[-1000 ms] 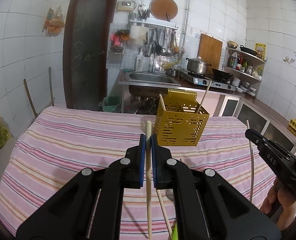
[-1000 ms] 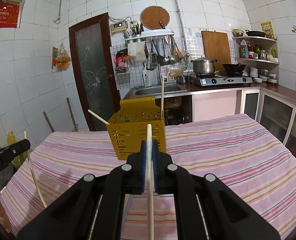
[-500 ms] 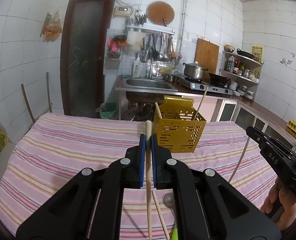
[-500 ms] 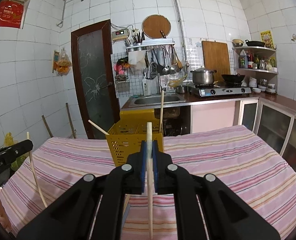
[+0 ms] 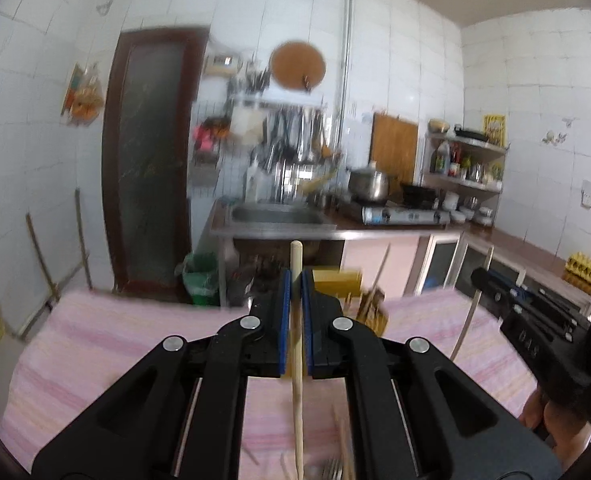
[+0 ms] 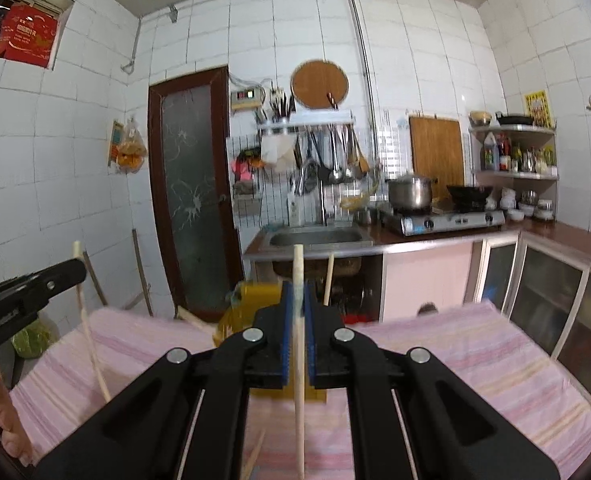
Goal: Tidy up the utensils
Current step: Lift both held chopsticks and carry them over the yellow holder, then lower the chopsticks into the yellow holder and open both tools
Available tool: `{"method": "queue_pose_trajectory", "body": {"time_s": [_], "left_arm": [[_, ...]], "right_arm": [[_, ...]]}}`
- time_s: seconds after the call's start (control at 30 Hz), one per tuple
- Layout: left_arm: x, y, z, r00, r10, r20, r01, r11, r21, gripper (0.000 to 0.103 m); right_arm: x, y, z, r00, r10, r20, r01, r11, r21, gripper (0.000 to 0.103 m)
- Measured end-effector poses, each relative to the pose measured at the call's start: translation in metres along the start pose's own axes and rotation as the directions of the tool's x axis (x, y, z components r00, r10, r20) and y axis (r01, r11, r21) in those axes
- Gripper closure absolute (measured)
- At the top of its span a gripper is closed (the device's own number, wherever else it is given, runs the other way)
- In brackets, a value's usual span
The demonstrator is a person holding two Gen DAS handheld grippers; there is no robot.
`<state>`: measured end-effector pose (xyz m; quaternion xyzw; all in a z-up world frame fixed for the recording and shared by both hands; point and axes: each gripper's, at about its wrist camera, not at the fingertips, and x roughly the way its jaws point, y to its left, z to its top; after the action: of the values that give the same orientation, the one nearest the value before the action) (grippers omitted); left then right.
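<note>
My left gripper [image 5: 294, 280] is shut on a pale wooden chopstick [image 5: 296, 344] that stands upright between its blue pads, well above the table. My right gripper [image 6: 298, 294] is shut on another wooden chopstick [image 6: 298, 360], also upright. The yellow perforated utensil basket [image 6: 251, 300] stands on the pink striped cloth behind both grippers, mostly hidden by the jaws; it also shows in the left wrist view [image 5: 337, 280]. Chopsticks [image 6: 329, 278] lean out of it. Each gripper appears in the other's view, the right one [image 5: 480, 280] and the left one [image 6: 77, 270].
More chopsticks and a fork [image 5: 337, 468] lie on the cloth-covered table [image 6: 475, 360] below my left gripper. Behind the table are a sink counter [image 6: 315, 240], a gas stove with a pot [image 6: 411, 192], cabinets and a dark door [image 6: 191, 200].
Both grippers have risen and tilted up with their chopsticks. The basket has dropped low in both views and is now largely hidden behind the jaws. The views are blurred by motion.
</note>
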<state>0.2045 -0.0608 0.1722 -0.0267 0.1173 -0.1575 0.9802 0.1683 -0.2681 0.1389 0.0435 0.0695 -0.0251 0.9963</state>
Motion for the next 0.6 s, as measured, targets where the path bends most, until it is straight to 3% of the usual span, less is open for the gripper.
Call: {"method": "queue_pose_trajectory", "body": {"time_s": [0.13,0.27,0.43,0.6], "left_arm": [[0.016,-0.01,0.043,0.993,-0.017,0.118,0.019,1.0,-0.013,0.099],[0.048,-0.025,0.073,0.975,-0.007,0.221,0.007,1.0,0.004,0.099],[0.113,-0.03,0.072,0.977,0.023,0.213,-0.023,1.0,-0.004,0.099],[0.176,-0.028,0.042,0.984,0.05,0.169,-0.05,0.999,-0.002,0.099]], "right_arm": [[0.016,0.001,0.04,0.997,-0.013,0.071,0.014,1.0,-0.017,0.097],[0.04,-0.002,0.069,0.993,-0.021,0.118,0.021,1.0,0.001,0.097],[0.083,-0.003,0.078,0.989,-0.027,0.147,0.027,1.0,0.002,0.097],[0.13,-0.005,0.057,0.99,-0.029,0.138,0.03,1.0,-0.006,0.097]]}}
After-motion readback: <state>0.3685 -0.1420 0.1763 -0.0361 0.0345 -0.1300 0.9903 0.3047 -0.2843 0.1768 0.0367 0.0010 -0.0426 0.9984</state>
